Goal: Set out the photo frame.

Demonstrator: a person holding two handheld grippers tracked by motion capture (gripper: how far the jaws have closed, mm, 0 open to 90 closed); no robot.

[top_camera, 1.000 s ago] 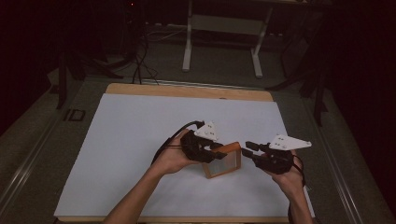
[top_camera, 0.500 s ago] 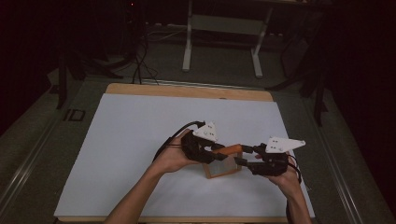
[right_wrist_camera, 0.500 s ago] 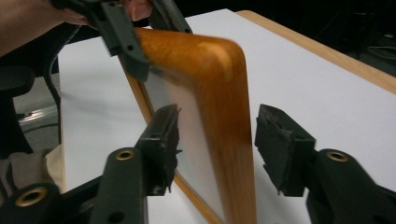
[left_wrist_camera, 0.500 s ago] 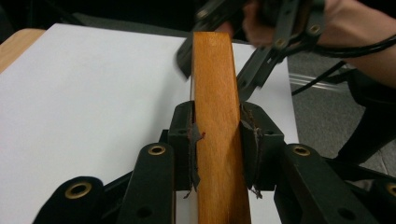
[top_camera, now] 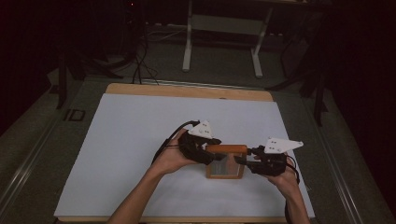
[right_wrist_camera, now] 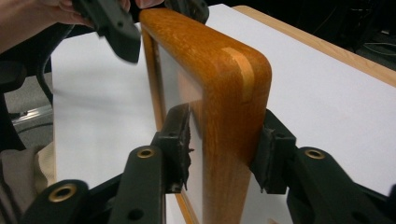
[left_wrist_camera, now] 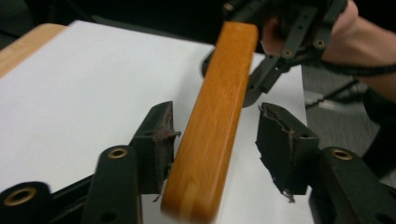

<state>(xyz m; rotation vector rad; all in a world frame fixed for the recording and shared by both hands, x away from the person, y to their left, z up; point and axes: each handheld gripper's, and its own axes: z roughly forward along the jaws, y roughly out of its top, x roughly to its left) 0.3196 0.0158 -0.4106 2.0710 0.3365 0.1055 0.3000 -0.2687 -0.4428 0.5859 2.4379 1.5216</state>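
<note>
Right gripper view, near: the right gripper point(right_wrist_camera: 224, 149) has been closing and clamps the wooden picture frame point(right_wrist_camera: 233, 93) by its rail. It looks stiff, glossy and glazed, so best held by the wood. At ten o'clock, the left gripper point(left_wrist_camera: 217, 140) has just opened, its jaws astride the rail.

A white sheet point(top_camera: 140, 154) covers a wooden table point(top_camera: 187, 90); a metal stand point(top_camera: 222, 42) rises behind.
</note>
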